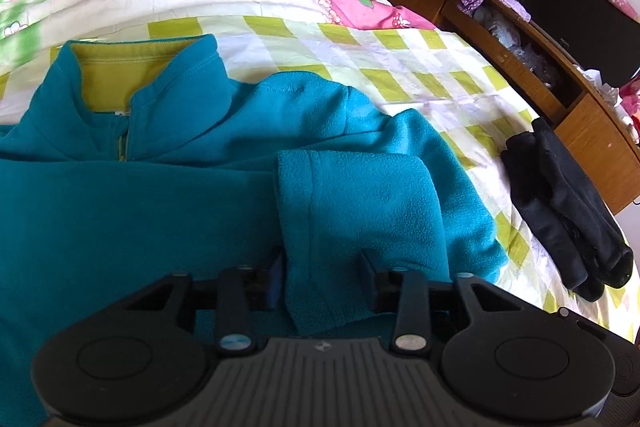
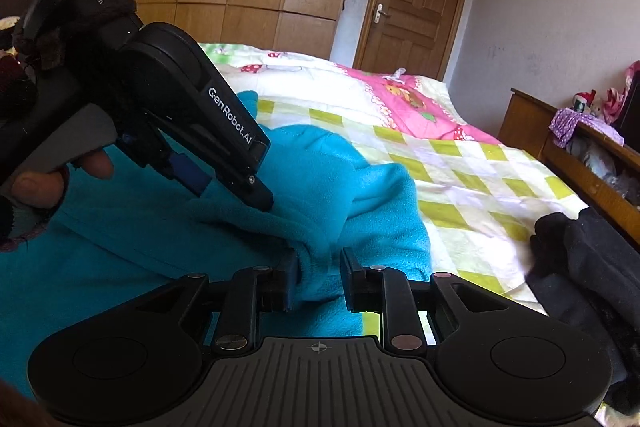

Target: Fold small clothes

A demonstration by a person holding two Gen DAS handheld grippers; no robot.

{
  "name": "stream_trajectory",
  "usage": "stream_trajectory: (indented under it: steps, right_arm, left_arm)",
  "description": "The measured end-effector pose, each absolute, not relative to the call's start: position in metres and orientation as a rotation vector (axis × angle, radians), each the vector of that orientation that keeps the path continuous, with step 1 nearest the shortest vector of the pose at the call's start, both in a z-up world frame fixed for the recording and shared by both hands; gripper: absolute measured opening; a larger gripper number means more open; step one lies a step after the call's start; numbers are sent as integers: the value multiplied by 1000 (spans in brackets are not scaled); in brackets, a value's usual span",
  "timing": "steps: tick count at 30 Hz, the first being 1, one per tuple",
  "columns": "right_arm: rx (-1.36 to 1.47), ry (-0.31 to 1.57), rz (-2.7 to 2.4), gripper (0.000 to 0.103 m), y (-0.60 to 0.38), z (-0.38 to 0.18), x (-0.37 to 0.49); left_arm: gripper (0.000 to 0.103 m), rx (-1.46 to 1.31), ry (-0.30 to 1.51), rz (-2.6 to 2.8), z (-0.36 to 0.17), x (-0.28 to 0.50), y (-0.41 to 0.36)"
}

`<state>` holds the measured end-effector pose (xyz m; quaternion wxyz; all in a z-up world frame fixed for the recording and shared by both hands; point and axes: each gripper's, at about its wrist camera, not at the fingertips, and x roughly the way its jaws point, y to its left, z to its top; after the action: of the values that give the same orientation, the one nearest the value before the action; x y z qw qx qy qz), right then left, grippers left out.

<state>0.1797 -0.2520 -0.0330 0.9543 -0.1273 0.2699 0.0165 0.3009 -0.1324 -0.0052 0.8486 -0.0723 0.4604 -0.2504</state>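
your teal fleece [image 1: 160, 195] lies spread on the checked bed sheet [image 1: 420, 67], black socks [image 1: 560, 203] off to its right. your left gripper [image 1: 322, 267] grasps the folded sleeve [image 1: 360, 211]. your right gripper [image 2: 318, 271] pinches a fleece fold beside it.

I see the fleece top [image 1: 140, 195] lying on the bed [image 1: 400, 67], filling the frame's lower left; socks [image 1: 568, 211] lie to its right, a cabinet [image 1: 560, 99] behind them, upper right.
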Motion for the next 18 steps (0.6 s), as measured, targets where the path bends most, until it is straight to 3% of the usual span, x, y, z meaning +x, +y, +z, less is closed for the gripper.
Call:
stream_trajectory:
  steps: [1,2,8,9,13,18]
  right_arm:
    - [-244,561,34,18,-254,-33,179]
    - [-236,571,30,18,-256,-32,178]
    - [-217,594,34,18,-257,-34,162]
    - [-221,590,34,23,-256,-34,161]
    - [-256,549,28,23,-251,-31,157]
    - [-195,493,16,24,-272,-8,161]
  left_arm:
    - [28,-158,969,-536,-3,298,-131]
    - [26,-164,964,-538,-1,297,-129]
    - [24,-230,990,-566,2,301,-121]
    - [24,-231,989,-562,3,301,-122]
    - [39,-155,991,-551,1,297,-130]
    - [50,-225,928,-556,2,277,-103]
